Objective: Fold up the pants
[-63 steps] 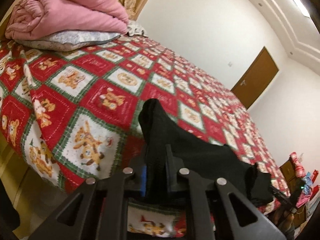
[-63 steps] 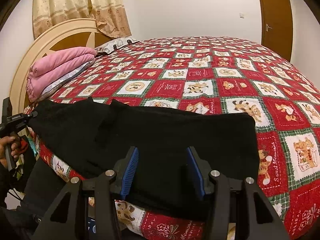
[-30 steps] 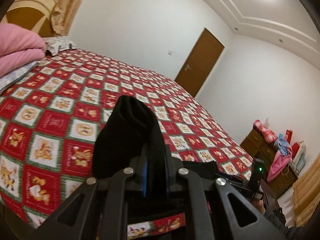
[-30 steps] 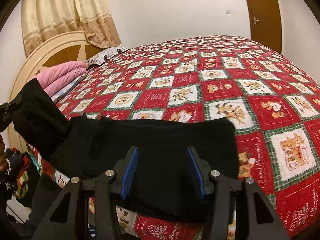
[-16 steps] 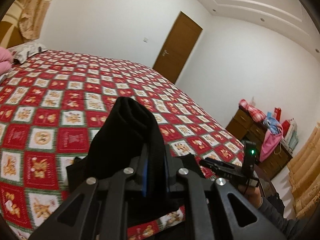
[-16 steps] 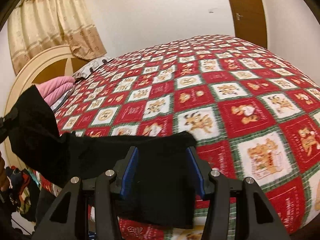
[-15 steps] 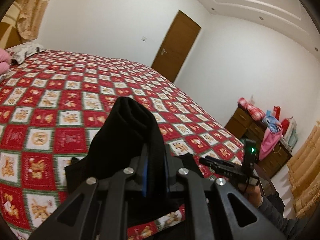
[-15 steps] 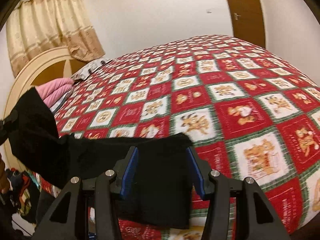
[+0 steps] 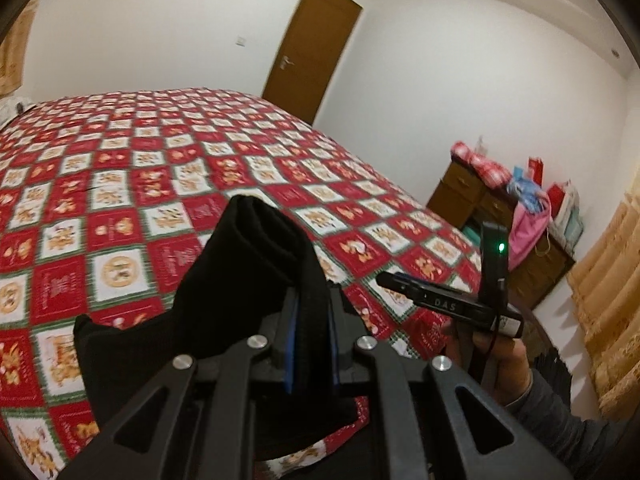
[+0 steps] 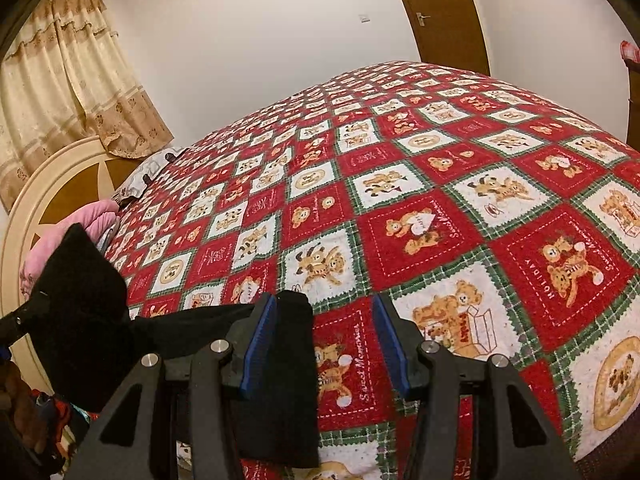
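1. Black fabric fills the lower middle of the left wrist view: the pants (image 9: 256, 264) rise in a rolled fold from between the blue pads of the left gripper (image 9: 313, 344), whose jaws are clamped narrow on the cloth. The rest of the garment hangs to the lower left over the red quilt (image 9: 120, 168) with its bear squares.
2. At the right of that frame the right gripper (image 9: 394, 280) reaches in, a green light on its body, carried by a hand (image 9: 508, 372) in a grey sleeve. A brown door (image 9: 312, 48) stands at the top centre and a wooden dresser (image 9: 480, 200) heaped with bright things at the right edge.
3. In the right wrist view the right gripper (image 10: 322, 340) stands half open; the pants (image 10: 280, 380) lie against its left pad, the right pad apart from them over bare quilt (image 10: 440, 184). I cannot tell whether it grips anything.
4. The cloth runs left to a raised bunch at the left edge, where the left gripper's tip (image 10: 24, 316) holds it. A curtain (image 10: 60, 92), a headboard (image 10: 52, 184) and a pink blanket (image 10: 96, 220) sit in the upper left.
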Demonstrator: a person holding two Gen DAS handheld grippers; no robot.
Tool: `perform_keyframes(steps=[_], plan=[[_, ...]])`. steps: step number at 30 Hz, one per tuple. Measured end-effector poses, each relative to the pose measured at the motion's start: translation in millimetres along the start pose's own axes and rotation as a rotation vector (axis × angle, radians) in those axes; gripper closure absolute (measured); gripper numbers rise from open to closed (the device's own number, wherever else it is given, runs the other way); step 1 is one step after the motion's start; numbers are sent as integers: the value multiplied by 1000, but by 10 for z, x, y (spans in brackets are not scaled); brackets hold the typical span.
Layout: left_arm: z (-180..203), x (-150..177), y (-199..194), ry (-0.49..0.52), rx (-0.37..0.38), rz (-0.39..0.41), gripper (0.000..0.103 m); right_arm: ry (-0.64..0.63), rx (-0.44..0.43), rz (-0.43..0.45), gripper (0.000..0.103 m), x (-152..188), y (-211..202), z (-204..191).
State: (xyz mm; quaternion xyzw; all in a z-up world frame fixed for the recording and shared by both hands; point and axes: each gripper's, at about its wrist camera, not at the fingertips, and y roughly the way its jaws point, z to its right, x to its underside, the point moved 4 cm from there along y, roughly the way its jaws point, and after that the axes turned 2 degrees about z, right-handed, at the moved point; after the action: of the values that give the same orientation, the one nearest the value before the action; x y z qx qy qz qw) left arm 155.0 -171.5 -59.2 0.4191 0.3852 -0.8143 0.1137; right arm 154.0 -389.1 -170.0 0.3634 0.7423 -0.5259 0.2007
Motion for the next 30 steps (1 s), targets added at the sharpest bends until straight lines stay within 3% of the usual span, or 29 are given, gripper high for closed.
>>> perform_keyframes(steps=[15,22,24,27,29,30], plan=[[393,300,939,125,-5,-195,90,50,-5,-28,51,51,110,143],[510,414,1189,178,-28,-228,89,61,6,-34,51,71,135,189],[567,425,1184,175,7,-213,89,70,14,-30,51,64,129,218],[669,437,1062,192,43,-180,74,83,26,-22,51,40,104,267],[678,435,917,208,26,-139,50,95,20,-13,51,17,66,282],[649,431,805,205,19,-109,46,97,11,-10,51,4,50,271]])
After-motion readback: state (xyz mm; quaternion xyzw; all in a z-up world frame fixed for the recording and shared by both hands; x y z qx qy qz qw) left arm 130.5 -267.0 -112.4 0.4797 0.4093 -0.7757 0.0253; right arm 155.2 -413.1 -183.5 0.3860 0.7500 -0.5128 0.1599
